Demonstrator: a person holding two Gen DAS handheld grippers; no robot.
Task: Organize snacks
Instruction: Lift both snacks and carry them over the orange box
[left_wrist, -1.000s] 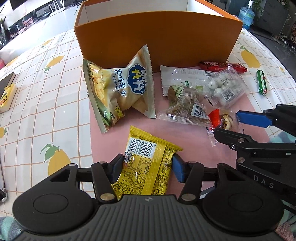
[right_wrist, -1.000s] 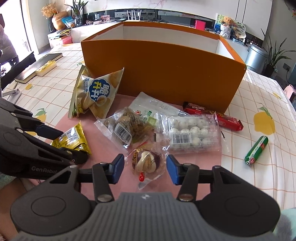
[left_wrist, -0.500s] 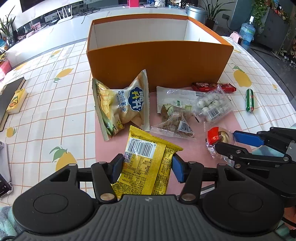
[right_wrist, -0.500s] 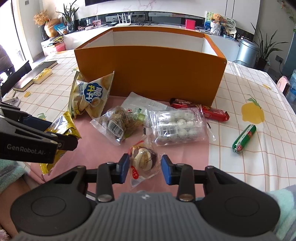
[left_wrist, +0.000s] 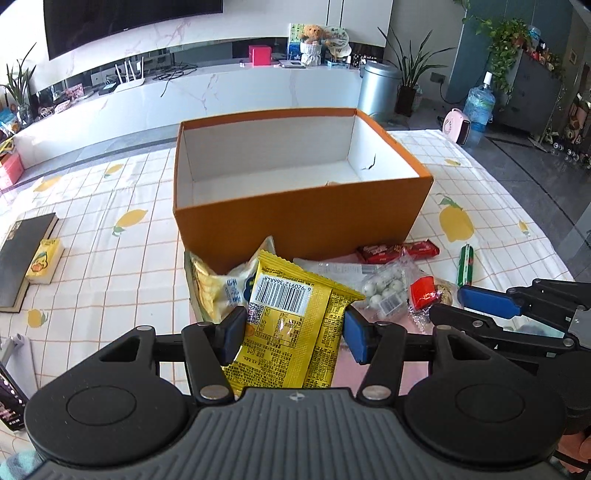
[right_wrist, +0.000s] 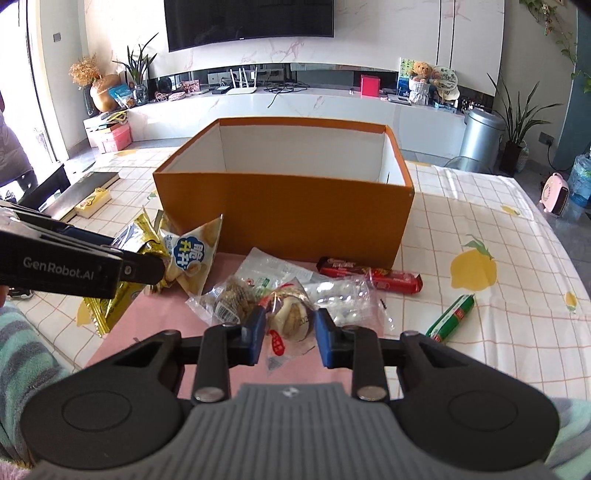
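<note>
The left hand-held gripper (left_wrist: 294, 334) pinches a yellow packet (left_wrist: 291, 325), lifted off the counter (left_wrist: 110, 266) in front of the orange box (left_wrist: 303, 218). The right hand-held gripper (right_wrist: 289, 332) is closing on a clear-wrapped pastry (right_wrist: 291, 319), its pads pressing the wrapper. The other snacks — chips (right_wrist: 192, 258), red bar (right_wrist: 369, 275), green sausage (right_wrist: 450, 314) — lie near the box.

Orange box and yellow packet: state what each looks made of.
Orange box: probably cardboard, matte orange outside, plain white inside; thin stiff walls with folded corners.
Yellow packet, in the left gripper: likely glossy plastic film; it shows glare, creases and a crimped, serrated top edge.
</note>
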